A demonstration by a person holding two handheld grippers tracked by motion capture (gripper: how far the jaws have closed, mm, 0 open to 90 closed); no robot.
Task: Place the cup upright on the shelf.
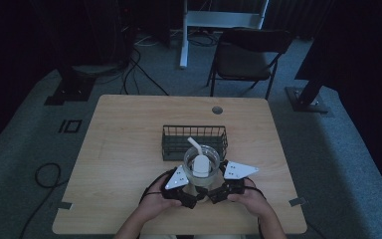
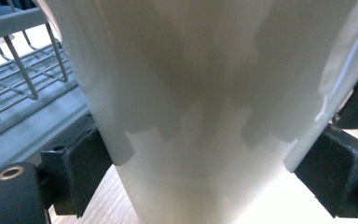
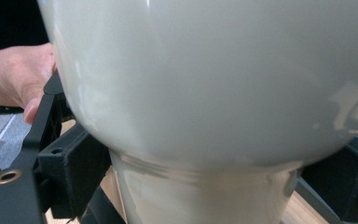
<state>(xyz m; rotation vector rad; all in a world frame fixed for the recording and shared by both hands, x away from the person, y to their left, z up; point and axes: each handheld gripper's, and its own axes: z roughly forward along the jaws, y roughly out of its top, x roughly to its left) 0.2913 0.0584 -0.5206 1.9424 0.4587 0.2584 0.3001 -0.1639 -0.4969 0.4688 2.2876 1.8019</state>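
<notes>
A white cup (image 1: 201, 175) topped by a bowl (image 1: 202, 160) holding a white scoop (image 1: 199, 158) stands near the table's (image 1: 119, 149) front edge, just before the wire basket (image 1: 194, 140). My left gripper (image 1: 191, 191) and right gripper (image 1: 214, 191) clasp its base from either side, jaws pressed to the cup, hands low and angled inward

Cup (image 2: 205, 93) top and base: cut off by left gripper view's edges
Bowl (image 3: 214, 74) rim: cropped in right gripper view
White object (image 1: 199, 162) inside bowl: too small to identify
Forearms: cut at bottom edge
</notes>
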